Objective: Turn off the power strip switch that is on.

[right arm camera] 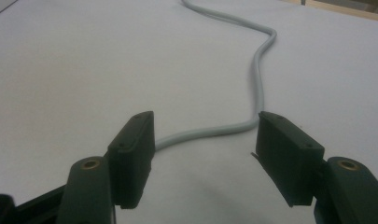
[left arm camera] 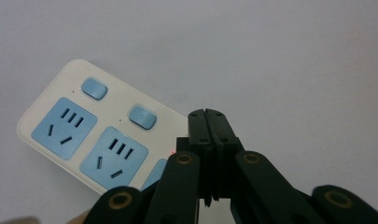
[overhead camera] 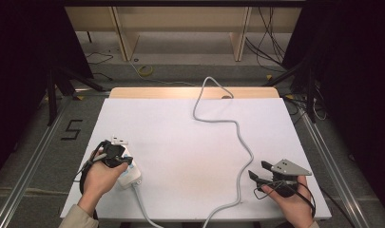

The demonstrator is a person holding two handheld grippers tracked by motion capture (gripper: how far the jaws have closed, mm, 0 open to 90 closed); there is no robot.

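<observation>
Resting on the white desk (overhead camera: 190, 142) at roughly 8 o'clock from its centre: white power strip (overhead camera: 128, 173) with blue sockets, lying flat, long axis angled toward 11 o'clock. Left gripper (overhead camera: 113, 153) held by left hand (overhead camera: 100, 178) directly above the strip's far portion. Jaws pressed fully together in the left gripper view, nothing between them; tips poised over the strip's near edge, contact with the strip not determinable. Visible in that view on the power strip (left arm camera: 102, 135): two blue sockets, two blue rocker switches (left arm camera: 142, 116) above them, part of a third blue panel behind the gripper linkage, small red light beside the jaws.

Running from the strip's near end toward 6 o'clock, off the desk's near edge, then back up: grey cable (overhead camera: 242, 142), winding across the desk's right half toward 12 o'clock and looping over the far edge.

Positioned at about 4 o'clock on the desk: right gripper (overhead camera: 259, 172), held by right hand (overhead camera: 292, 199), pointing toward 10 o'clock, grey three-cornered plate on top. Jaws spread wide, holding nothing. Seen in the right gripper view: grey cable (right arm camera: 259, 79) lying on the desk just beyond the jaws, passing across the gap between them, not touched by either.
</observation>
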